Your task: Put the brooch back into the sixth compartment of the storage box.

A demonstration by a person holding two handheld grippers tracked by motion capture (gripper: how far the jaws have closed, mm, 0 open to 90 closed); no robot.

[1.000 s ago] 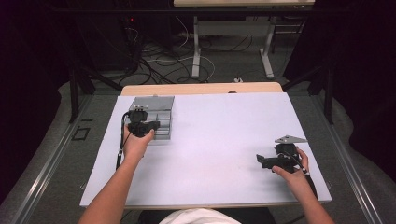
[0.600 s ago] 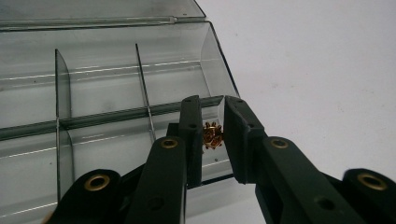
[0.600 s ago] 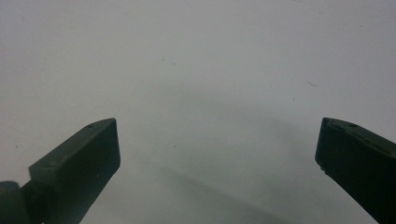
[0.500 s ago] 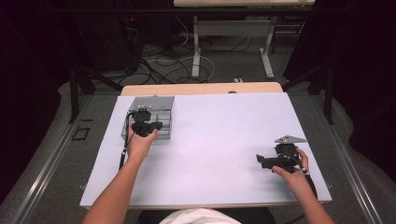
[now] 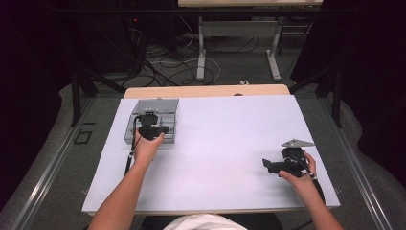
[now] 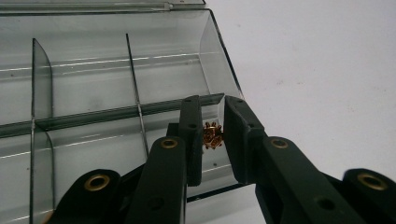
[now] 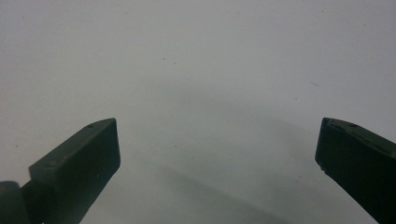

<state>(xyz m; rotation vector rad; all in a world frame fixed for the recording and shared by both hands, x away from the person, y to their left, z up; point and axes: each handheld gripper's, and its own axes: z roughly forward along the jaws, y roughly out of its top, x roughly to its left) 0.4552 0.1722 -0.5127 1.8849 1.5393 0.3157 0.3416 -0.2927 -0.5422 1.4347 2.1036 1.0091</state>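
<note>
While I watch from the high view, my left tongs point(image 5: 152, 128) sit over the clear box point(image 5: 165, 106) near the far left of the bench point(image 5: 225, 139), with the hand point(image 5: 146, 147) just behind them on the near side. Seen along the left tongs point(image 6: 213, 122), the jaws are nearly closed, with only a narrow gap between them, and a small gold charm point(image 6: 213, 136) sits in that gap. Whether the jaws actually press on it or just flank it, I cannot tell. The charm is at the box's point(image 6: 93, 79) near right compartment, close to the right end wall; I cannot tell if it rests on the floor of the compartment or hangs clear of it. Thin dividers split the box into compartments, and its lid point(image 5: 155, 105) lies open toward the far side.

Further right, the middle of the bench is bare white. At the near right, my right tongs point(image 5: 266, 165) lie low by the bench surface in the right hand point(image 5: 299, 178), pointing left, well apart from the box. Along the right tongs point(image 7: 217, 154), the jaws stand wide apart with nothing between them, over plain bench point(image 7: 210, 65).
</note>
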